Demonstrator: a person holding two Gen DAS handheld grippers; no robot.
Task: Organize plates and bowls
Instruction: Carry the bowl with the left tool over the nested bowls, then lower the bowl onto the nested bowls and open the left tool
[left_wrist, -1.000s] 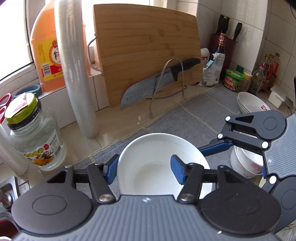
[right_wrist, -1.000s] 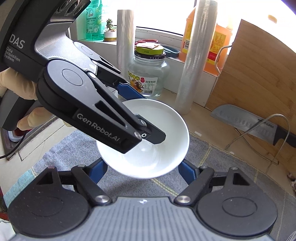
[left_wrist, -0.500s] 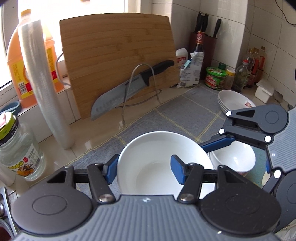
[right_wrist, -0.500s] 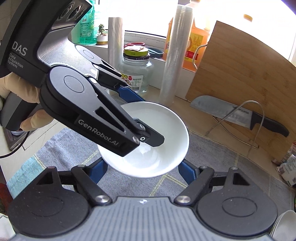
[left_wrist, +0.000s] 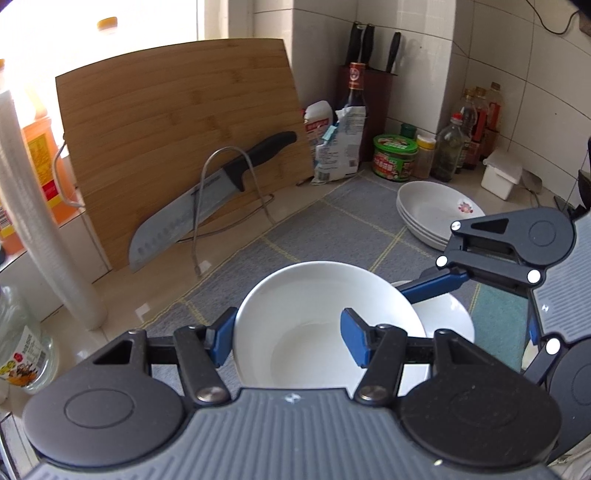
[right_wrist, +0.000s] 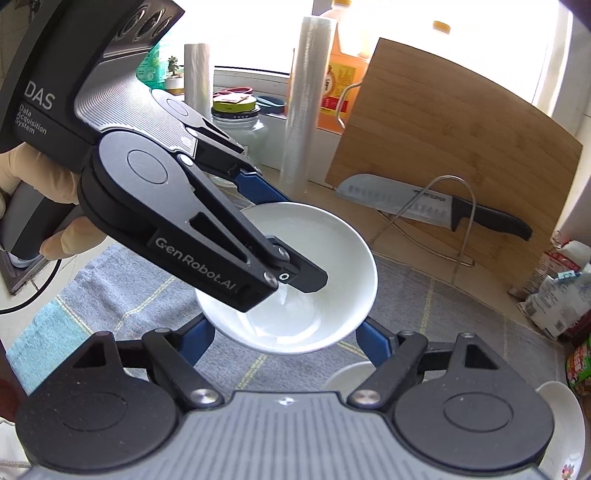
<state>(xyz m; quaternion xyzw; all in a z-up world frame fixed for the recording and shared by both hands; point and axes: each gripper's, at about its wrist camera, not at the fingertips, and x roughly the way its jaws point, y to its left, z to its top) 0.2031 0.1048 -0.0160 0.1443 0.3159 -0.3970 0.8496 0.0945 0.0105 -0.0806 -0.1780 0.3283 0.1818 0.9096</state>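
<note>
While lifted clear of the grey mat (left_wrist: 332, 221):
White bowl (left_wrist: 325, 317): carried above the counter (left_wrist: 236, 225), partly over a second bowl (left_wrist: 450, 317) at 3 o'clock.
Left claw (left_wrist: 288, 339): pinching the bowl's near wall, one blue pad outside, one inside.
Right claw (right_wrist: 284, 338): spread under the bowl's rim, fingers either side; contact unclear.
Plate stack (left_wrist: 436, 210): at 1 o'clock on the mat.
Knife (left_wrist: 207, 195): at 11 o'clock, leaning on the cutting board (left_wrist: 177, 129).

Knife (left_wrist: 207, 195) leans before cutting board (left_wrist: 177, 122); stacked plates (left_wrist: 432, 214) lie right.
</note>
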